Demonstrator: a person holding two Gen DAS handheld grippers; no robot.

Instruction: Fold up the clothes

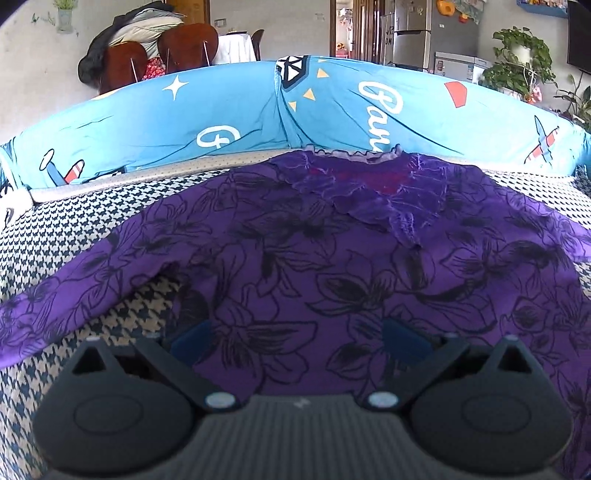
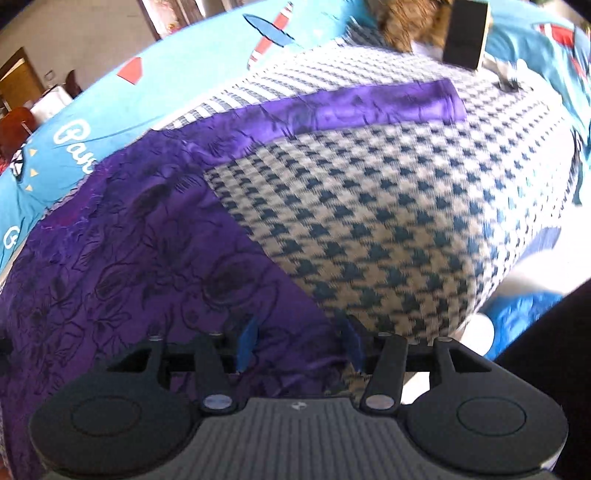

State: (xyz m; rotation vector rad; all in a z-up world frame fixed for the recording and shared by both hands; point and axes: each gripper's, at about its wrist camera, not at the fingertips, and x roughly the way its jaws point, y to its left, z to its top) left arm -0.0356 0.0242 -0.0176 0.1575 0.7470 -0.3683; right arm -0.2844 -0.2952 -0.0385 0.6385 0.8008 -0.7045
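Purple floral-print fabric garment (image 1: 295, 266) lies spread on the houndstooth-covered sofa seat (image 2: 369, 221); left claw (image 1: 295, 338) and right claw (image 2: 299, 343) both apart, empty over its hem: pinch matching corners, fold evenly.

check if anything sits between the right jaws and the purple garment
Nothing visible does. The right gripper hangs with open jaws right over the side edge of the purple floral garment, where it meets the bare houndstooth cover. The dark box lies far off, by the blue cushion.
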